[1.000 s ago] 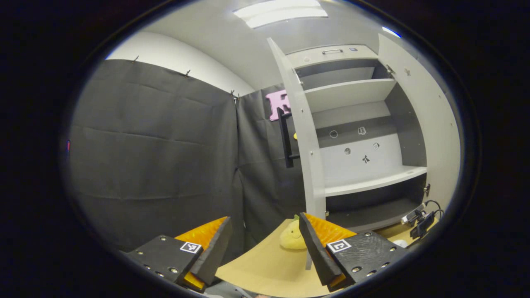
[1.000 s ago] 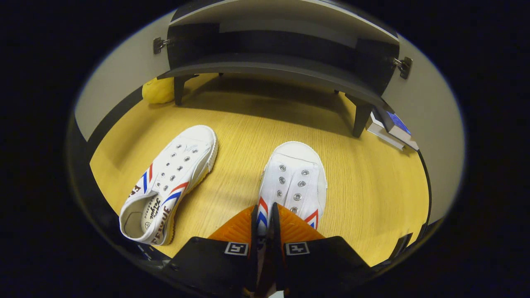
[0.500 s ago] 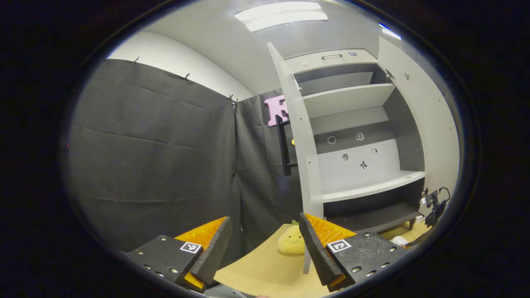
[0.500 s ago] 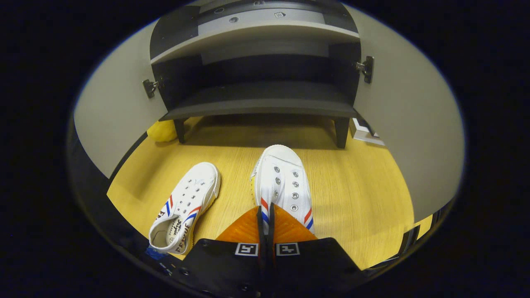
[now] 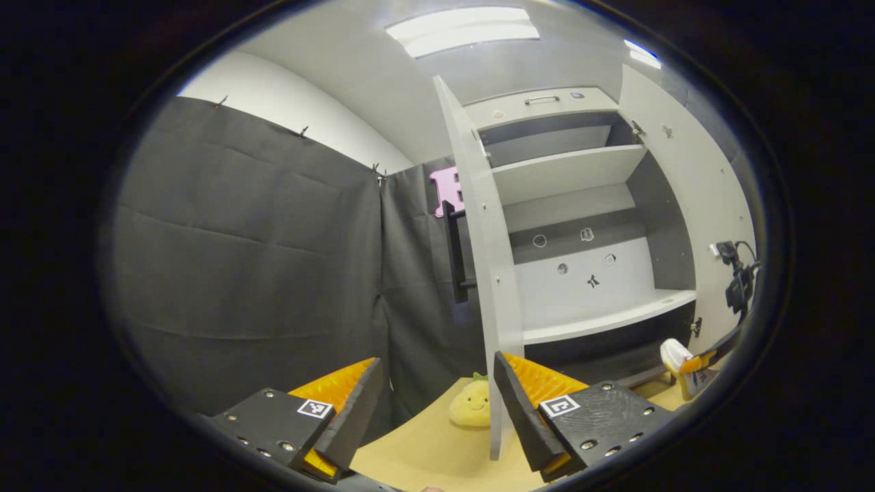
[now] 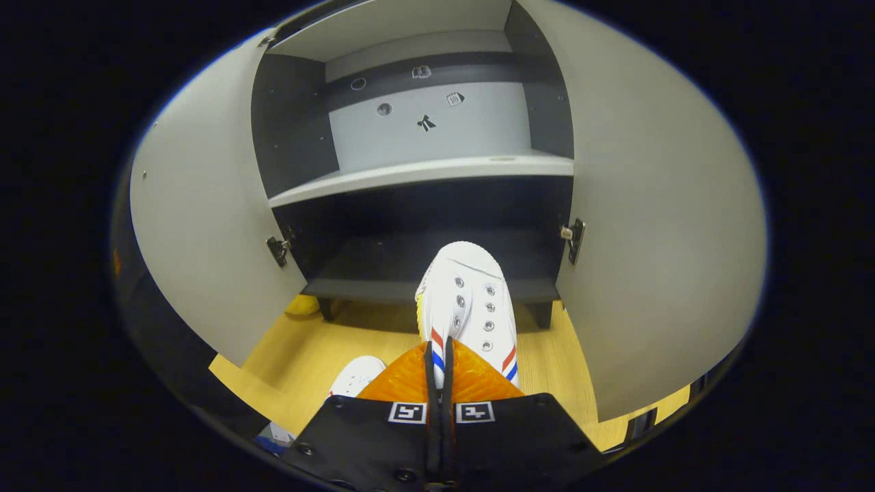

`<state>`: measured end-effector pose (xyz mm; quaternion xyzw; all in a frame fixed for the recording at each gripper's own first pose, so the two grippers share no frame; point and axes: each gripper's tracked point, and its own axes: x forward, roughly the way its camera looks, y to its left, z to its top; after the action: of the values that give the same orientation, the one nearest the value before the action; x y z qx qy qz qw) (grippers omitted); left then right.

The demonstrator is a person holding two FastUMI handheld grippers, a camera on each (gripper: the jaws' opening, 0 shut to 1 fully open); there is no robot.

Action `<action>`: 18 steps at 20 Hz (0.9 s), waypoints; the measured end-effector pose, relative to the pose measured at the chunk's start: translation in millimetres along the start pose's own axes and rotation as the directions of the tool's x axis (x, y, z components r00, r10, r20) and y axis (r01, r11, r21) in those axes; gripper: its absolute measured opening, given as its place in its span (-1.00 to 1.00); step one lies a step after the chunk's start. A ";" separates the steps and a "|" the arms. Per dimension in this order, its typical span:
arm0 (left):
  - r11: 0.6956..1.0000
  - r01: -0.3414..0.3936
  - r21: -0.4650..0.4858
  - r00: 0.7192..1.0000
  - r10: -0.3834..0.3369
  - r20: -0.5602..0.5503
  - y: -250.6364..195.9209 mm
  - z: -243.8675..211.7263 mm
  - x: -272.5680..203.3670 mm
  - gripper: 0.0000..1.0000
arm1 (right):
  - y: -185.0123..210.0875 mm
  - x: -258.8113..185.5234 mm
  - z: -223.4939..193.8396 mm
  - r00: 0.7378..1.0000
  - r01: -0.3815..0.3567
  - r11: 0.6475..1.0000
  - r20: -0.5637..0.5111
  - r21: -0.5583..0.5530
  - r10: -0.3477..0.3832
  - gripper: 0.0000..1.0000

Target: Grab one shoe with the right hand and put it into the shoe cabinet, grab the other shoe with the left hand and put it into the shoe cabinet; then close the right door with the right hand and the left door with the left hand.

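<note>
Facing the open grey shoe cabinet (image 6: 424, 171), whose two pale doors, left door (image 6: 205, 225) and right door (image 6: 656, 239), stand swung wide, the right gripper (image 6: 437, 369) carries a white canvas shoe with red and blue side stripes (image 6: 468, 301); its jaws are pressed nearly together on the shoe's collar. The shoe's long axis runs straight ahead from the jaws, toe toward the dark lowest compartment (image 6: 424, 253) and overlapping its front edge, so the coming move appears to be a forward push into that bay. A second white shoe (image 6: 355, 379) lies on the yellow wooden floor (image 6: 301, 355) just left of the right gripper. The left gripper (image 5: 437, 396) hangs with jaws wide and empty, well apart from both shoes. Its view adds the cabinet's upper shelves (image 5: 567, 171), the left door edge-on with its black bar handle (image 5: 454, 253), a yellow plush toy (image 5: 472, 408) by the cabinet foot, and the carried shoe seen from the side.
</note>
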<state>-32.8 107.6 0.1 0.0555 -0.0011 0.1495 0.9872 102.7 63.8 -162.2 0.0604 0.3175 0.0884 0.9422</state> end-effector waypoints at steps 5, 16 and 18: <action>1.000 -0.008 -0.014 1.000 0.008 -0.001 2.1 -2.1 0.4 0.86 | 10.4 -8.1 59.4 0.994 -0.017 0.999 0.103 -0.045 0.022 -0.96; 0.999 -0.047 0.001 0.999 0.047 -0.018 17.5 -6.2 -9.7 0.86 | 20.9 25.0 171.8 0.964 -0.023 0.998 0.265 -0.053 0.036 -0.97; 0.999 -0.051 0.005 0.999 0.051 -0.017 17.9 -4.4 -10.1 0.86 | 17.3 38.8 193.3 0.957 -0.001 0.998 0.291 -0.056 0.017 -0.97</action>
<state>-47.8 122.1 -2.4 0.0562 0.0062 0.1749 0.9830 248.6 77.5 -29.1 0.0482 0.1726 0.0914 0.9796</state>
